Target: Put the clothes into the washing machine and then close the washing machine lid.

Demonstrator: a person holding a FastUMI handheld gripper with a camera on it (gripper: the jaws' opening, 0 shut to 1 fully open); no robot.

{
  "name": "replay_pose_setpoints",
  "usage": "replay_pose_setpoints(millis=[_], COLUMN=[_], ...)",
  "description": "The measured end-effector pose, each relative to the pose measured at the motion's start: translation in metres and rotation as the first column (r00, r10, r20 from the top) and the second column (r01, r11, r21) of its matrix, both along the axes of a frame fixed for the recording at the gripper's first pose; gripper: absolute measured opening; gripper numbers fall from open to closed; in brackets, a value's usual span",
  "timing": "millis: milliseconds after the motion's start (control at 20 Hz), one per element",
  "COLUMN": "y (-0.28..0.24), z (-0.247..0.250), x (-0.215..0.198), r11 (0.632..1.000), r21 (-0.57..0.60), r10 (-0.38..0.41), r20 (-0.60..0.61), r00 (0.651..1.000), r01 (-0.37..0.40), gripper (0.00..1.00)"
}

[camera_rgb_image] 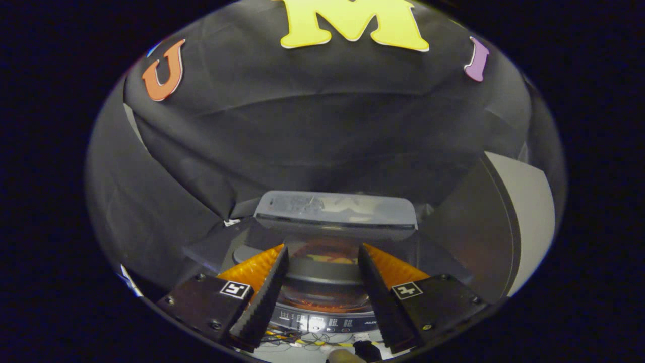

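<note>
The washing machine sits below and just ahead of my fingers, its front control strip lit. My gripper is open above the machine's top, with nothing between the fingers. Between the fingers I see something orange, the clothes, inside the tub, with a dark grey band crossing over it. A glossy grey panel lies at the back of the machine. Whether the lid is fully down I cannot tell.
Black cloth walls close in behind and to the left of the machine. A grey and white board stands at the right. Cables lie on the pale floor in front of the machine, and part of a hand shows there.
</note>
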State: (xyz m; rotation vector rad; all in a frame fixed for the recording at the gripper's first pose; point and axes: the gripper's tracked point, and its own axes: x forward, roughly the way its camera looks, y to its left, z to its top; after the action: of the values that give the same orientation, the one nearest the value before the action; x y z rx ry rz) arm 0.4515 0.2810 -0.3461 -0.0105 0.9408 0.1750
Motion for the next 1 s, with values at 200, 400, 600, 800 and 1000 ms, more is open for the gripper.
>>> replay_pose_setpoints(millis=[200, 400, 600, 800, 1000], y=[-0.002, -0.007, -0.011, -0.018, -0.023], z=[-0.036, -0.053, -0.043, -0.035, -0.023], x=[-0.036, -0.056, -0.055, -0.058, -0.064], r11=[1.0, 1.0, 0.999, 0.999, 0.999], r21=[-0.01, -0.017, -0.033, -0.037, -0.044], r10=[0.003, 0.014, 0.018, 0.008, 0.006], r20=[-0.067, -0.112, -0.091, -0.076, -0.042], r00=[0.998, 0.994, 0.996, 0.997, 0.999], r01=[-0.004, -0.016, -0.021, -0.011, -0.008], gripper=[0.87, 0.87, 0.87, 0.87, 0.87])
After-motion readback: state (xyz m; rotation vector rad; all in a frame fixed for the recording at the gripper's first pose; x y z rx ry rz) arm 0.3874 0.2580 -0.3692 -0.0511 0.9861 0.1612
